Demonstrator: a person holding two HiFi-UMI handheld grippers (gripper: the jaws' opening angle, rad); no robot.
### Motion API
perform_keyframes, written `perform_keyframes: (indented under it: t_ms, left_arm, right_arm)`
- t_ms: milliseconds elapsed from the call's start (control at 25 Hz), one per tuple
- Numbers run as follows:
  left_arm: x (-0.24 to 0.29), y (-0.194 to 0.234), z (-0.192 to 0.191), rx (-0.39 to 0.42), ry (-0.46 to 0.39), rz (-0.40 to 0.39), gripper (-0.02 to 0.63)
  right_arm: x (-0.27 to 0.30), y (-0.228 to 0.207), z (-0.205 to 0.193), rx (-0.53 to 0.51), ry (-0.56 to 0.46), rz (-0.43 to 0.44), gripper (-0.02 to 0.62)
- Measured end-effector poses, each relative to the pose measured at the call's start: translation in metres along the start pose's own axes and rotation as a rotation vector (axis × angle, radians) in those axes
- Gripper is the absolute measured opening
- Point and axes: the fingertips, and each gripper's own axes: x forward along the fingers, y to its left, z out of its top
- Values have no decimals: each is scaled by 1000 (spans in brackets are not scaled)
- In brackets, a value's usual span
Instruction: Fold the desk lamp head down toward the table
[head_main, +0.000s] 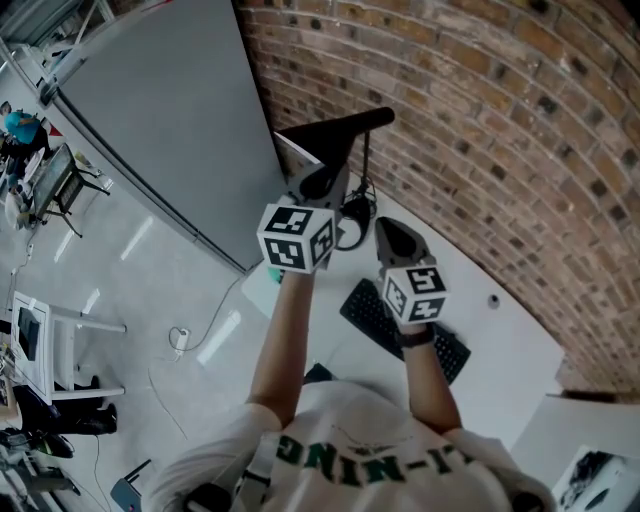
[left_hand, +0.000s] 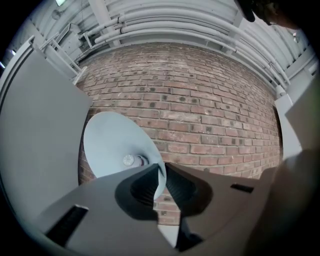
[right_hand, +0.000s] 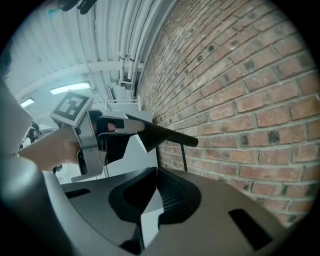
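Note:
The desk lamp's black cone head stands high near the brick wall on a thin stem. In the left gripper view I look into the shade's pale inside, with the bulb at its centre. My left gripper is shut on the shade's rim, and the thin edge runs between its pads. The head view shows that same left gripper under the lamp head. My right gripper hangs beside the lamp head, apart from it, its jaws together with nothing between them. It also shows as the right gripper in the head view.
A brick wall runs close behind the lamp. A grey panel stands at the left. A black keyboard lies on the white table below my hands. A cable loop hangs by the lamp's stem.

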Motion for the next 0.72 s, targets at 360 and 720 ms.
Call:
perform_keyframes:
  t_ms: [360, 720]
  left_arm:
    - [-1, 1, -2, -11, 5, 8, 34]
    - [-2, 1, -12, -36, 13, 16, 31]
  right_arm:
    - [2, 3, -6, 19, 11, 8, 6]
    - [3, 4, -10, 18, 23, 12, 6]
